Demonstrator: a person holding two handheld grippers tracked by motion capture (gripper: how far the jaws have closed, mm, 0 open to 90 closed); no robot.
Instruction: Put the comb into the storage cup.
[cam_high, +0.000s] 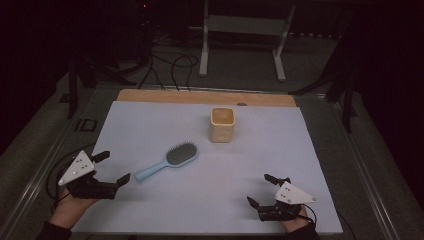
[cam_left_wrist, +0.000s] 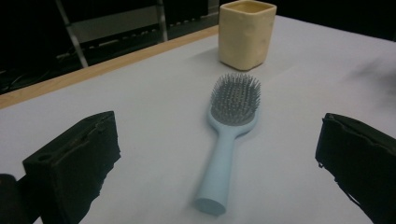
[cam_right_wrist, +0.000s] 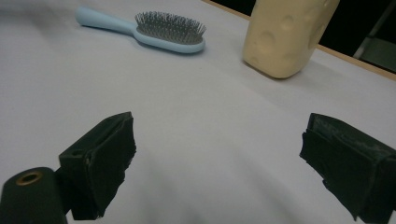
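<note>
Desk (cam_high: 150, 125): pale sheet over the top, a wooden strip showing along the far edge.

Brush (cam_high: 167, 160): light blue, grey bristles facing up. Lies flat left of centre, head toward the far right, handle end toward the near left. In the left gripper view the brush (cam_left_wrist: 227, 135) lies straight ahead between the jaws, handle end nearest. In the right gripper view the brush (cam_right_wrist: 149, 31) lies far off to the upper left.

Cup (cam_high: 222, 124): cream, square-sided, open top, upright. Stands beyond the brush head toward the far side, near it but apart. Its wall carries round dimples, seen in the right gripper view (cam_right_wrist: 285, 32).

Left tool (cam_high: 111, 170): released, jaws spread wide, nothing between them. Held at the near left edge, just short of the brush handle, not touching it.

Right tool (cam_high: 261, 190): released, jaws spread wide, nothing between them. Held at the near right, well apart from brush and cup.
</note>
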